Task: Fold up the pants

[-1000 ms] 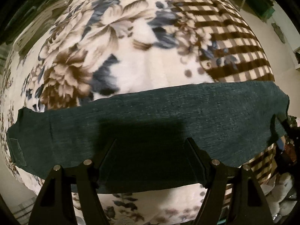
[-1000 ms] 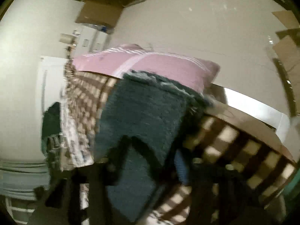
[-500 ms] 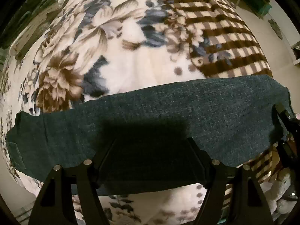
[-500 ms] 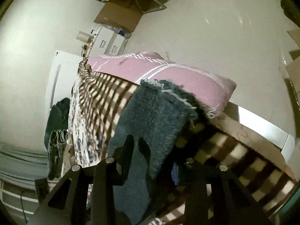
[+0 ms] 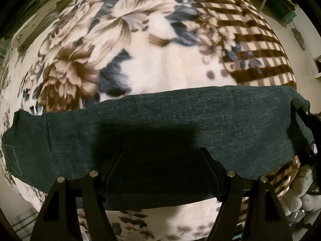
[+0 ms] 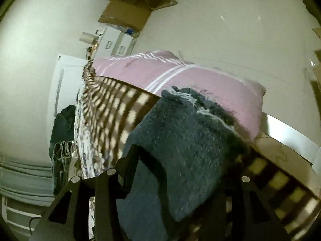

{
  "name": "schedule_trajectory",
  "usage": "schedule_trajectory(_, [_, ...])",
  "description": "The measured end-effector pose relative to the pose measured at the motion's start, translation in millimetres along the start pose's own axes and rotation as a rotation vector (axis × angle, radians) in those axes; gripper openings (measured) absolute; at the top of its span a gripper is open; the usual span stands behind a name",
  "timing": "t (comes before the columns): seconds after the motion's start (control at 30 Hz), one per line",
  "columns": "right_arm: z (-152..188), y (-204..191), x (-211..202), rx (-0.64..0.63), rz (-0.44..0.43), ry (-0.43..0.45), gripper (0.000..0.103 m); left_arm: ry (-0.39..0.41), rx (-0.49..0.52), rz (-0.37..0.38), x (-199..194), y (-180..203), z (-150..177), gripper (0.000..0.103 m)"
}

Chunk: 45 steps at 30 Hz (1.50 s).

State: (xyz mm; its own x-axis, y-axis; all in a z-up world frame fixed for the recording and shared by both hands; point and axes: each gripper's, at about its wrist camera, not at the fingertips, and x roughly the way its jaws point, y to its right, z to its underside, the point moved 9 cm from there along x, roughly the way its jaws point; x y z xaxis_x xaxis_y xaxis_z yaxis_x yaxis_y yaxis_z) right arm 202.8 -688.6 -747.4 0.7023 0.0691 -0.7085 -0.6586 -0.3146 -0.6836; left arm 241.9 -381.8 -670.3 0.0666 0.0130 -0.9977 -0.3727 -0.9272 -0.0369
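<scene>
Dark green pants (image 5: 180, 116) lie as a long flat band across a floral blanket (image 5: 152, 60) on a bed. My left gripper (image 5: 163, 154) points straight down over the middle of the band, jaws wide open, nothing pinched. The band's right end is lifted by my right gripper (image 5: 307, 124), seen at the picture's edge. In the right wrist view the frayed hem of the pants (image 6: 180, 130) sits between the fingers of the right gripper (image 6: 180, 160), which is shut on it. The cloth drapes over and hides the right finger; the left finger (image 6: 132, 152) shows.
A pink striped pillow (image 6: 180, 74) lies on the bed just beyond the hem. Plush toys (image 5: 301, 190) sit off the bed's lower right. Dark clothes (image 6: 62, 124) hang at the bed's far side. A cardboard box (image 6: 128, 14) and white drawers (image 6: 116, 44) stand on the floor.
The right gripper's jaws have narrowed on the hem and it has shifted sideways with the cloth. The left gripper stays open over the band.
</scene>
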Motion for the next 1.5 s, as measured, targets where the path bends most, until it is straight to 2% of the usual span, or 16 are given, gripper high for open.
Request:
schedule_trajectory(0.07, [1.4, -4.8, -7.7, -0.035, 0.051, 0.020, 0.012, 0.005, -0.006, -0.002, 0.9, -9.0, -0.1, 0.071])
schedule_trajectory(0.17, [5.7, -21.9, -27.5, -0.076, 0.078, 0.061, 0.010, 0.008, -0.018, 0.000, -0.9, -24.2, -1.5, 0.071])
schedule_trajectory(0.3, [19.2, -63.9, -55.7, -0.156, 0.073, 0.098, 0.009, 0.028, -0.030, 0.004, -12.9, -51.2, -7.4, 0.071])
schedule_trajectory(0.47, [58.1, -128.8, -77.6, -0.271, 0.055, 0.103, 0.008, 0.060, -0.044, 0.023, -38.1, -89.9, -6.4, 0.071])
schedule_trajectory(0.6, [116.9, -180.8, -78.1, -0.369, 0.036, 0.065, 0.008, 0.091, -0.072, 0.032, -55.4, -156.0, 2.6, 0.071])
schedule_trajectory(0.67, [146.3, -203.0, -71.9, -0.404, 0.023, 0.038, 0.008, 0.101, -0.107, 0.026, -63.3, -200.1, 11.7, 0.071])
schedule_trajectory(0.77, [200.9, -237.3, -54.6, -0.480, 0.019, -0.001, 0.008, 0.109, -0.169, 0.011, -73.1, -243.7, 32.0, 0.071])
schedule_trajectory(0.97, [341.2, -295.0, -1.1, -0.694, 0.018, -0.124, 0.008, 0.113, -0.314, -0.023, -82.5, -356.5, 75.7, 0.071])
schedule_trajectory(1.03, [396.0, -301.6, 28.9, -0.785, 0.044, -0.232, 0.008, 0.103, -0.349, -0.025, -77.6, -381.3, 83.6, 0.071])
schedule_trajectory(1.1, [440.4, -300.0, 53.6, -0.882, 0.103, -0.320, 0.014, 0.096, -0.385, -0.012, -72.5, -401.1, 89.4, 0.071])
schedule_trajectory(1.17, [482.1, -292.1, 69.5, -0.935, 0.126, -0.464, 0.057, 0.092, -0.412, 0.002, -68.6, -414.5, 92.4, 0.071])
schedule_trajectory(1.2, [489.5, -290.4, 67.9, -0.919, 0.106, -0.498, 0.061, 0.092, -0.422, 0.016, -67.6, -418.1, 92.6, 0.071])
schedule_trajectory(1.3, [486.5, -290.2, 41.3, -0.849, 0.037, -0.494, 0.064, 0.093, -0.436, 0.072, -66.6, -415.1, 90.7, 0.071])
schedule_trajectory(1.37, [459.6, -279.5, 21.9, -0.757, 0.037, -0.451, 0.070, 0.086, -0.423, 0.125, -64.0, -402.2, 87.7, 0.071])
schedule_trajectory(1.5, [400.8, -246.0, -1.0, -0.598, 0.101, -0.391, 0.071, 0.041, -0.373, 0.239, -43.4, -354.8, 80.2, 0.071])
